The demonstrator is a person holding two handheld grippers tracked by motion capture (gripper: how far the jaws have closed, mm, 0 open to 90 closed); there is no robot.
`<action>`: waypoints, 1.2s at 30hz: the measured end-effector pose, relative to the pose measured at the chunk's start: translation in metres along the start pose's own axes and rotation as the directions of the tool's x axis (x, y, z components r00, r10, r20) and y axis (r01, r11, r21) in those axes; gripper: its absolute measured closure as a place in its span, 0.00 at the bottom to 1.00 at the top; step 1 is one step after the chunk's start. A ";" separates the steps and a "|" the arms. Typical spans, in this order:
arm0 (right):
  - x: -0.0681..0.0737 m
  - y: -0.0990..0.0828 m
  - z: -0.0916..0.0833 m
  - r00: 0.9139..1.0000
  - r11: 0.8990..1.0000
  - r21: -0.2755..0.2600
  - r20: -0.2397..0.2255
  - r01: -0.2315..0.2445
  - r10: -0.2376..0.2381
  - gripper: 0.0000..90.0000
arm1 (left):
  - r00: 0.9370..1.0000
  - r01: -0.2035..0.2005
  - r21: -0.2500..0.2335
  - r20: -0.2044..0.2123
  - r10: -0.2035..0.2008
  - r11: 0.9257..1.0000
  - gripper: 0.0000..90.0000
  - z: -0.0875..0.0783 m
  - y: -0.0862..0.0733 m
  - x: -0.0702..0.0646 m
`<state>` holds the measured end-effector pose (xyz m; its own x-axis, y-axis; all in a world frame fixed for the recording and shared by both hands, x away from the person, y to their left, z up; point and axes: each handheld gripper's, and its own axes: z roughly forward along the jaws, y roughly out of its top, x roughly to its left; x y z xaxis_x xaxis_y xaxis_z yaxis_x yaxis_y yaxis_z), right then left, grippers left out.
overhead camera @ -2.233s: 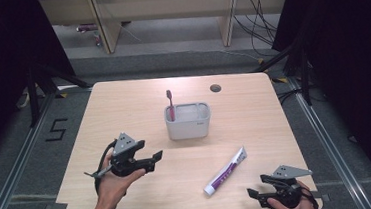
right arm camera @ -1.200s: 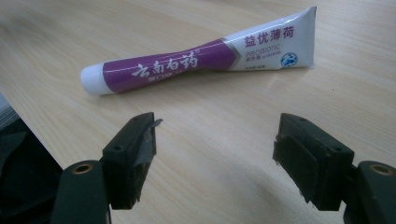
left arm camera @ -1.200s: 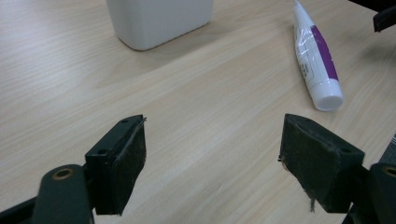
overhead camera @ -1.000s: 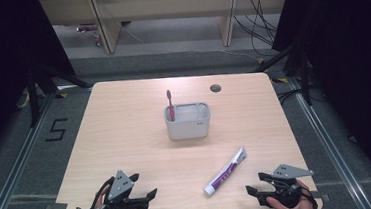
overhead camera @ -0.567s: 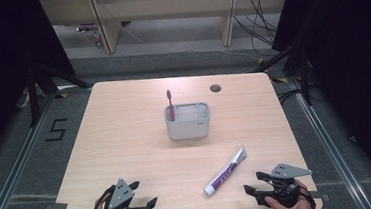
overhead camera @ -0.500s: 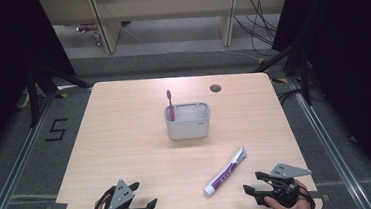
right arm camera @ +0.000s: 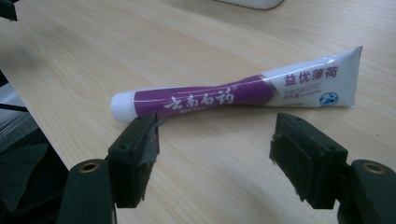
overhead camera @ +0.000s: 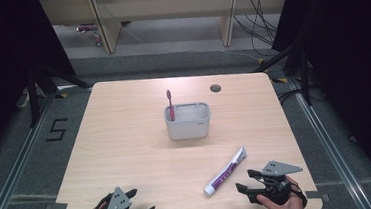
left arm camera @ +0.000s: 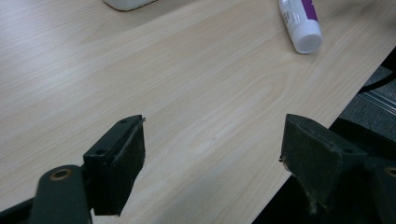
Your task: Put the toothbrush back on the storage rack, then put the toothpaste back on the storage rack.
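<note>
A white and purple toothpaste tube lies flat on the wooden table, cap toward the front edge. My right gripper stands open just right of the cap; in the right gripper view the tube lies a little beyond the empty jaws. A grey cup at mid-table holds a purple toothbrush upright. My left gripper is at the table's front left edge, open with nothing between its jaws; the tube's cap shows far off in the left gripper view.
A round cable hole sits near the table's back right. The table's front edge runs close under my left gripper. Beyond the table are shelf legs and cables on the floor.
My left gripper has drawn back from mid-left of the table to the front edge. The right gripper has stayed beside the tube.
</note>
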<state>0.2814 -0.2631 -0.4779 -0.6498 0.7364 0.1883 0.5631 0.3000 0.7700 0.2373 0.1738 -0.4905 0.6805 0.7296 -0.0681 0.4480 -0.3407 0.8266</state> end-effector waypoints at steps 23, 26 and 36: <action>0.016 0.019 0.022 0.996 0.997 0.000 -0.033 0.079 -0.079 0.41 | 1.000 0.010 0.026 -0.010 -0.010 1.000 0.24 -0.008 -0.011 -0.001; 0.019 0.022 0.026 0.995 0.996 0.009 -0.048 0.085 -0.084 0.42 | 1.000 0.008 0.028 -0.007 -0.008 1.000 0.24 -0.009 -0.012 -0.001; 0.029 0.031 0.038 0.992 0.994 0.020 -0.077 0.104 -0.102 0.43 | 1.000 -0.002 0.034 0.002 0.002 0.999 0.24 -0.010 -0.014 -0.003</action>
<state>0.2992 -0.2098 -0.4718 -0.7410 0.6533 0.1552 0.5027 0.3865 0.7733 0.2236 0.1823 -0.4965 0.6829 0.7274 -0.0676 0.4657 -0.3622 0.8074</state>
